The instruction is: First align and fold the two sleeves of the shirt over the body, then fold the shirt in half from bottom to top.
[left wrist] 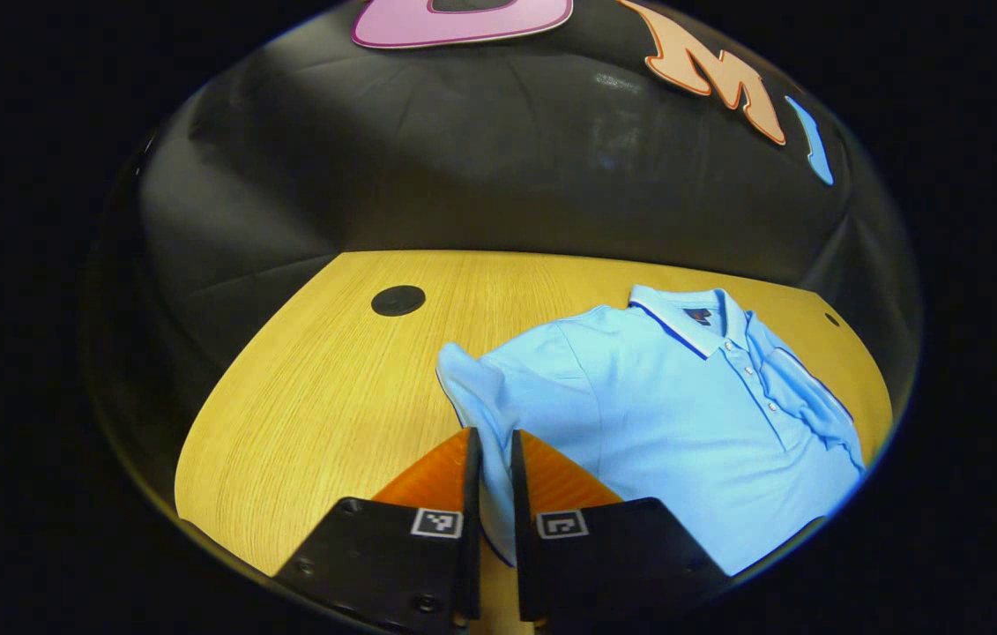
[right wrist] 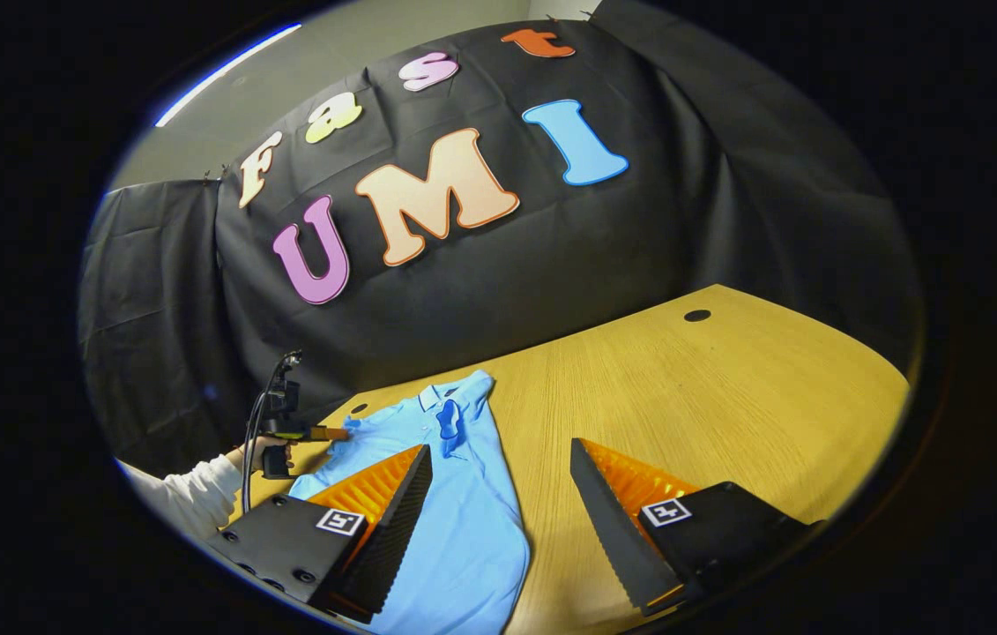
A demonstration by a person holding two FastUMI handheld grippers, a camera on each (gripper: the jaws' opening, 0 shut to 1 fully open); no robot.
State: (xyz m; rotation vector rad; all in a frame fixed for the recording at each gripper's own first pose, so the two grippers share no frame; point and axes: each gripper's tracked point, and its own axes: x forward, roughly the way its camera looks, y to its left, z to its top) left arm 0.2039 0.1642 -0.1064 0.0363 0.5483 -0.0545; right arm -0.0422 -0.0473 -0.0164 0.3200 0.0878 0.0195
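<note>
Left gripper point(left wrist: 491, 459) jaws clamp shirt point(left wrist: 665, 414) sleeve point(left wrist: 472, 397); right gripper point(right wrist: 498, 481) jaws apart

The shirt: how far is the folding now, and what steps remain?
One sleeve already lies folded over the body of the shirt. In hand: the left gripper is shut on the other sleeve, which lies out over the table. The right gripper is open above the hem. Left: fold this sleeve over, then fold bottom to top.

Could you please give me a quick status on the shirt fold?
Left gripper shut on left sleeve. Right gripper open above shirt. Right sleeve already folded over.
</note>
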